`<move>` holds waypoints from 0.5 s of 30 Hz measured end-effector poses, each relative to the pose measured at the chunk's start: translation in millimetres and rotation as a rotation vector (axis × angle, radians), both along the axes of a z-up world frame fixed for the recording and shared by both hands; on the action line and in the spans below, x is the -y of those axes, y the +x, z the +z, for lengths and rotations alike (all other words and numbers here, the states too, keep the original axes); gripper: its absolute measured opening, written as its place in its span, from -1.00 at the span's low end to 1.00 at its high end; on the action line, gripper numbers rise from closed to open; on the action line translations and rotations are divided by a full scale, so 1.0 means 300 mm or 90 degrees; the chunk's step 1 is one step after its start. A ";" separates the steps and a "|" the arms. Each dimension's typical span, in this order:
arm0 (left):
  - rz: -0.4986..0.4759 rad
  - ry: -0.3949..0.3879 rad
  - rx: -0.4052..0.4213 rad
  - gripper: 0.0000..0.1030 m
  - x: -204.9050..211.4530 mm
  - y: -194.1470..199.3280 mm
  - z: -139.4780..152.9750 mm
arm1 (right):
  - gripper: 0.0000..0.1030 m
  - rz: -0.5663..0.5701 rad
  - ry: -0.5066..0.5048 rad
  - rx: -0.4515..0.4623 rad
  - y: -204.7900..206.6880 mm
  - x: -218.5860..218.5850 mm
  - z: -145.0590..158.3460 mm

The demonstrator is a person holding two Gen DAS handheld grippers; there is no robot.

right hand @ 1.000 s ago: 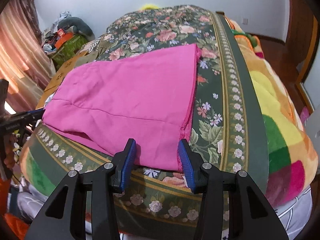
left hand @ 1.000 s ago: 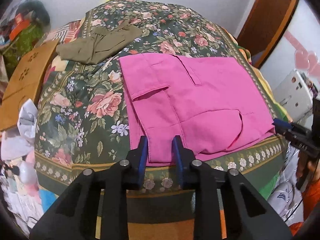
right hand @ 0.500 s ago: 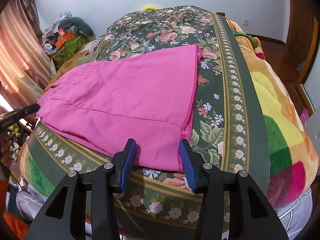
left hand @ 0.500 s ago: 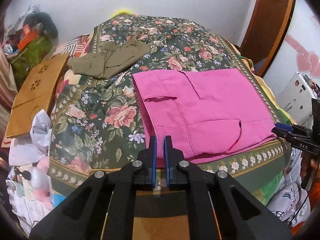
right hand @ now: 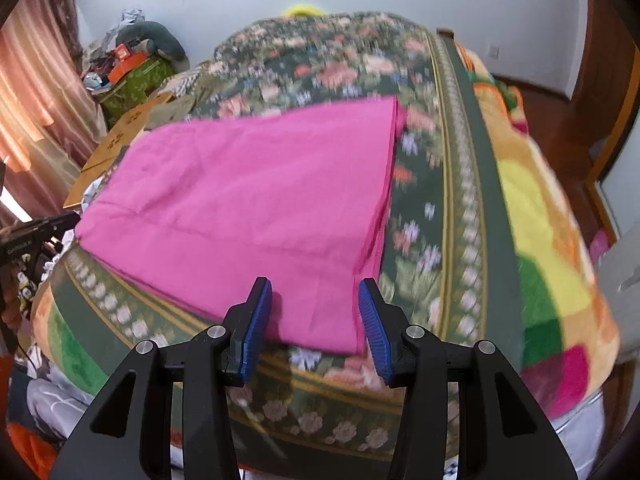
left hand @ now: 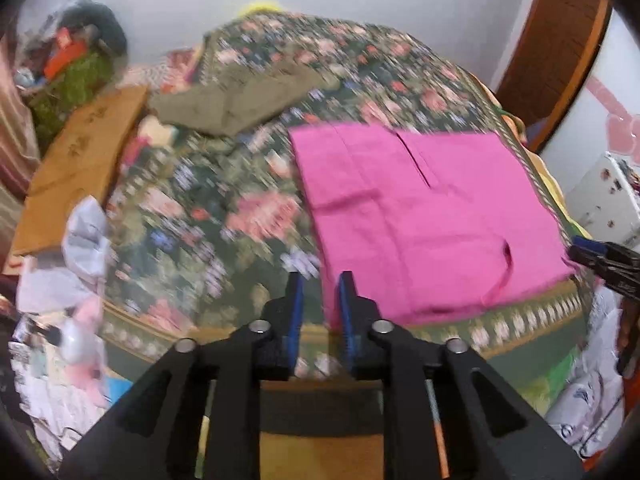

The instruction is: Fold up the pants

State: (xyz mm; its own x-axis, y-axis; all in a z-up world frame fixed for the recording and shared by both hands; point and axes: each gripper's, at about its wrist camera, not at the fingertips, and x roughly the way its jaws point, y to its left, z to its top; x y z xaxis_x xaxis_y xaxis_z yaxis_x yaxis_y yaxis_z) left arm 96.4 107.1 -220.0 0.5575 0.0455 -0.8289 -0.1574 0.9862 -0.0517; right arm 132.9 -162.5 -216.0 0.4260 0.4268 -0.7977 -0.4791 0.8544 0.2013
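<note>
The pink pants (left hand: 420,216) lie folded flat on the floral bedspread (left hand: 224,216), near the bed's front edge. In the left wrist view my left gripper (left hand: 320,304) is open a little and empty, just off the pants' near left corner. In the right wrist view the pants (right hand: 256,204) spread ahead and to the left. My right gripper (right hand: 314,316) is open, its jaws either side of the pants' near right corner without closing on it. The right gripper's tip also shows in the left wrist view (left hand: 600,256).
Olive green pants (left hand: 236,96) lie farther back on the bed. A wooden board (left hand: 80,164) and a clutter of bags (left hand: 68,76) stand left of the bed. A striped blanket (right hand: 552,256) hangs over the bed's right side. A wooden door (left hand: 560,40) is at the right.
My left gripper shut on the pants' near left edge half a second ago, then opened a little and drew back to the left. The right gripper stayed open at the near right corner.
</note>
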 end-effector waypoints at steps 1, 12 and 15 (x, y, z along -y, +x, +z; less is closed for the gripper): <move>0.007 0.014 0.008 -0.42 -0.010 0.010 0.016 | -0.12 0.003 0.000 0.015 0.006 -0.001 0.022; 0.031 0.001 0.041 0.30 -0.113 0.246 0.109 | 0.13 0.000 -0.004 0.111 0.174 -0.043 0.147; 0.038 -0.001 0.033 0.52 -0.124 0.315 0.093 | 0.13 -0.004 -0.012 0.106 0.246 -0.053 0.123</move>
State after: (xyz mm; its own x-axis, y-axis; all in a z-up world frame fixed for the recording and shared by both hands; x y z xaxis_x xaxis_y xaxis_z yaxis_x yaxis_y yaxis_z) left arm 191.0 144.4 -192.2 0.5955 0.0781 -0.7995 -0.2129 0.9750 -0.0633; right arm 206.6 -146.7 -179.0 0.5552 0.4098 -0.7238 -0.4998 0.8600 0.1036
